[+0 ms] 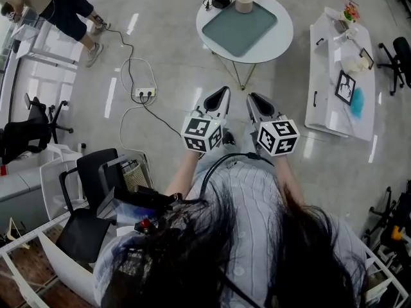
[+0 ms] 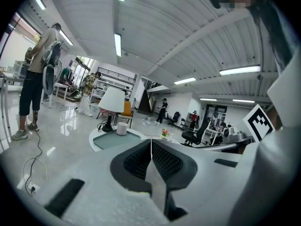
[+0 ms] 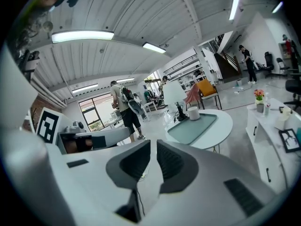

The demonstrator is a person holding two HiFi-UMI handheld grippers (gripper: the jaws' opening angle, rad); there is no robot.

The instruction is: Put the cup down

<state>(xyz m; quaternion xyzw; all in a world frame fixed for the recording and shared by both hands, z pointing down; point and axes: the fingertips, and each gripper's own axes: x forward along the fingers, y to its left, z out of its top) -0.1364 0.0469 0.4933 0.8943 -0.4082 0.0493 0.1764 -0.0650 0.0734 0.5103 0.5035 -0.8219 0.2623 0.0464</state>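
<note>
Left tongs (image 1: 224, 91) and right tongs (image 1: 252, 97) are clenched and empty; the small white cylindrical cup (image 1: 244, 2) stands on the teal rectangular tray (image 1: 239, 32), upper centre. Nudging it with closed tips might topple it

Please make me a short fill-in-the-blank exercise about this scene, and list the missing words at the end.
1. The cup stands on a teal ___.
2. The table under it is white and ___ in shape.
3. The left gripper and the right gripper are both shut and hold ___.
Missing words: tray; round; nothing.
</note>
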